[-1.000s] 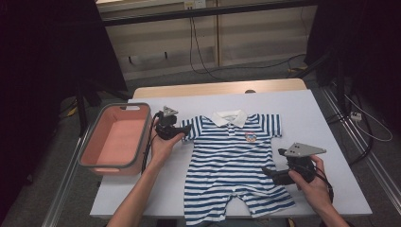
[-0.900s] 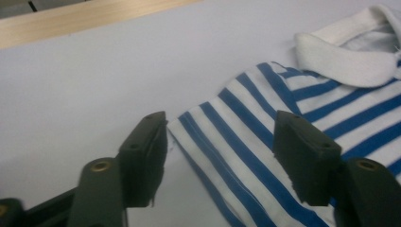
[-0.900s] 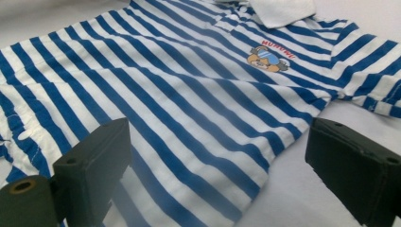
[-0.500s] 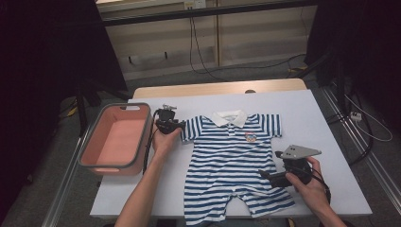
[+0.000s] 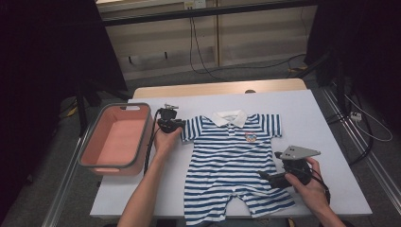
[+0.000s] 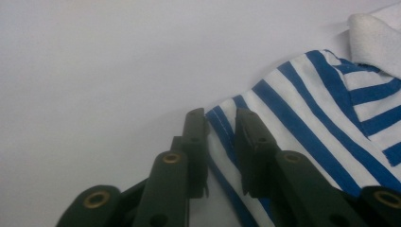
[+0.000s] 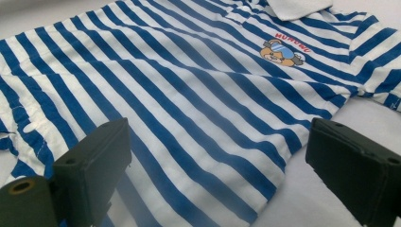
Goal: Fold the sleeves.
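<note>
White table (image 5: 307, 113) spreads under the high view, with grey floor and trailing cables beyond it. On that table, the left gripper (image 5: 176, 126) sits at the outer edge of one short sleeve (image 5: 191, 128) of a blue-and-white striped baby romper (image 5: 231, 165). In the left gripper view its two black jaws are drawn close together, with only a narrow gap between them, and the hem of the sleeve (image 6: 222, 127) lies in that gap; whether the pads are already pressing the cloth I cannot tell. The right gripper (image 5: 265, 177) lies low at the romper's side seam, near the hip, jaws spread wide apart; in the right gripper view one jaw hangs over the striped cloth (image 7: 189, 109) and the other over bare table beside the garment's edge. The romper lies flat and face up in the middle of the table, white collar (image 5: 229, 117) away from the person, a small bear badge (image 7: 282, 49) on the chest. A pink basket (image 5: 94, 168) stands at the table's left edge, just beside the left hand (image 5: 165, 141).
</note>
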